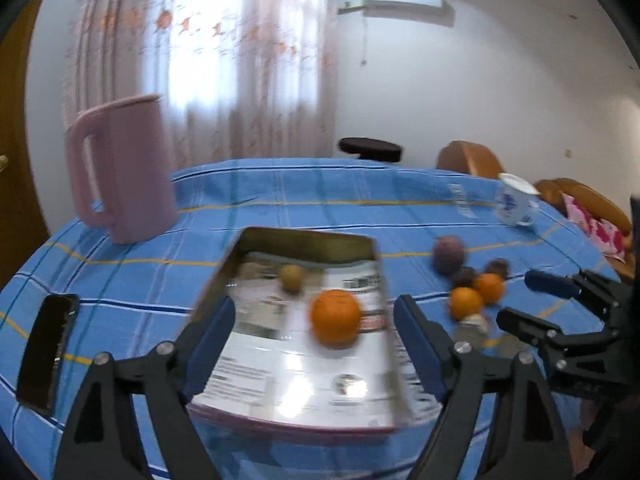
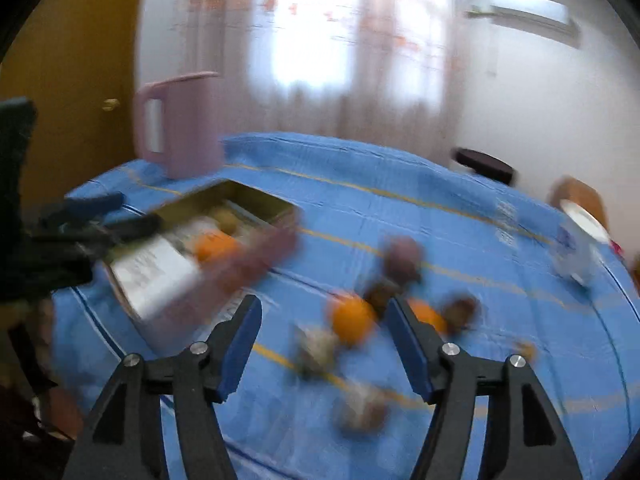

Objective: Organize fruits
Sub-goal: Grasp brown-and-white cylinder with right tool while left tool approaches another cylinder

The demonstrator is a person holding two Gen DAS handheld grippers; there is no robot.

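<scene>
Loose fruit (image 2: 352,320): I see only motion-smeared blobs.
Tin's lining print (image 1: 240,384): unreadable to me.
Cup (image 2: 576,248): blurred.

An orange (image 1: 335,317) and a kiwi (image 1: 291,277) lie in the tin (image 1: 308,240); a fruit cluster (image 1: 474,280) lies right of it, a jug (image 1: 124,172) behind-left.

An orange (image 1: 335,317) and a small yellowish fruit (image 1: 291,277) lie in the open tin (image 1: 308,240) — two oranges (image 1: 476,295) and dark fruits (image 1: 449,255) clustered right of it.

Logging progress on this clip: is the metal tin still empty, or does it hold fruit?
Not empty. The tin holds an orange and a small yellowish-green fruit; other fruit lies outside on the tablecloth.
</scene>
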